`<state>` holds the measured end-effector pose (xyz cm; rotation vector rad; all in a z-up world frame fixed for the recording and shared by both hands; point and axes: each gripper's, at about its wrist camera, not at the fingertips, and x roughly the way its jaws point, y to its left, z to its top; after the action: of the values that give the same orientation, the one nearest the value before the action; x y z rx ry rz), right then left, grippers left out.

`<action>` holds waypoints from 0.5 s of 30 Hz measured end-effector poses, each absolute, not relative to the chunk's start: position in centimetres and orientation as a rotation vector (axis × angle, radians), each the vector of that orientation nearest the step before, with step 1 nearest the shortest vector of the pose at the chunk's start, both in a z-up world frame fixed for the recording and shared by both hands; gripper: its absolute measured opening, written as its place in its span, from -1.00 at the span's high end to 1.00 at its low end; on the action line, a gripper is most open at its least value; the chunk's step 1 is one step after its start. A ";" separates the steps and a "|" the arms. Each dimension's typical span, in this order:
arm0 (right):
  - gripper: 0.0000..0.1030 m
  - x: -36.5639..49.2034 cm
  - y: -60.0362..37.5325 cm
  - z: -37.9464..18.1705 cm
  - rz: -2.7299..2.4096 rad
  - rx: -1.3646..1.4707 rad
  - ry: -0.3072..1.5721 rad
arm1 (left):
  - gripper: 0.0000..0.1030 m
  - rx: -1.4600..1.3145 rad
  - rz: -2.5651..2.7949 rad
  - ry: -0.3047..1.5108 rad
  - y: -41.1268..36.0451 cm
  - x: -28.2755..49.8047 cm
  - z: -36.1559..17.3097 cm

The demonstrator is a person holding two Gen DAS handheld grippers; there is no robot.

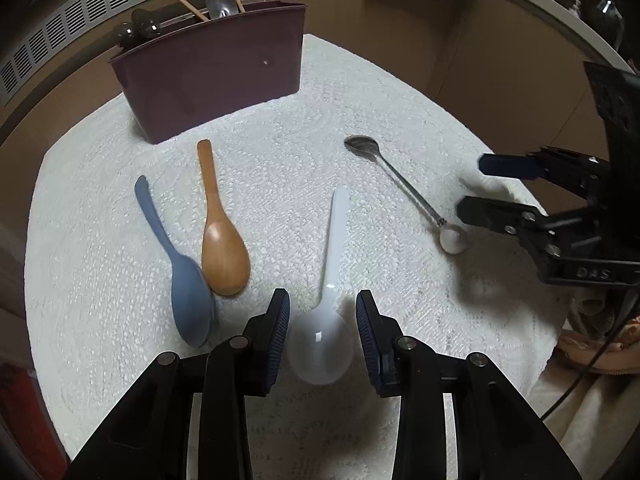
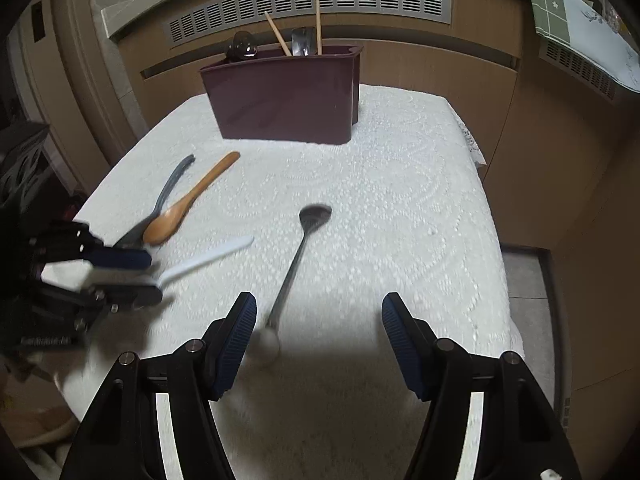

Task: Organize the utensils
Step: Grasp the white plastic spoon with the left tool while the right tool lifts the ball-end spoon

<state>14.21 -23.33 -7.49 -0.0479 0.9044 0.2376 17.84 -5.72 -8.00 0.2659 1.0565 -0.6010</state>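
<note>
Several utensils lie on the white cloth. A white spoon (image 1: 332,248) (image 2: 216,256) rests flat with its bowl between the pads of my left gripper (image 1: 322,300) (image 2: 154,278); the jaws stand a little wider than the bowl, and its handle points away. To its left lie a wooden spoon (image 1: 222,252) (image 2: 180,212) and a blue spoon (image 1: 188,292) (image 2: 168,188). A metal spoon (image 1: 396,184) (image 2: 304,236) with a white end lies to the right. My right gripper (image 2: 319,302) (image 1: 472,184) hovers open over that end, which sits beside its left finger.
A maroon utensil holder (image 1: 212,76) (image 2: 288,96) stands at the back of the table with chopsticks and metal utensils in it. The white lace tablecloth (image 1: 280,160) (image 2: 400,200) drops off at the right and left edges. A wood panel with a vent grille (image 2: 312,0) stands close behind.
</note>
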 end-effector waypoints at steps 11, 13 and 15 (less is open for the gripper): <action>0.19 13.0 -19.9 -9.1 0.275 -0.047 0.930 | -0.04 0.084 -0.411 0.936 -1.4 13.9 -8.1; 0.34 13.7 -19.0 -9.7 0.261 -0.086 0.935 | -0.05 0.054 -0.409 0.944 -0.5 12.9 -7.8; 0.61 13.7 -18.4 -9.5 0.237 -0.143 0.914 | -0.05 0.043 -0.405 0.951 -0.4 12.7 -8.1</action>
<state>13.75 -18.38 -9.45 -0.1431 0.9136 0.2371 12.67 -0.44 -8.06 0.0426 0.9513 -0.4051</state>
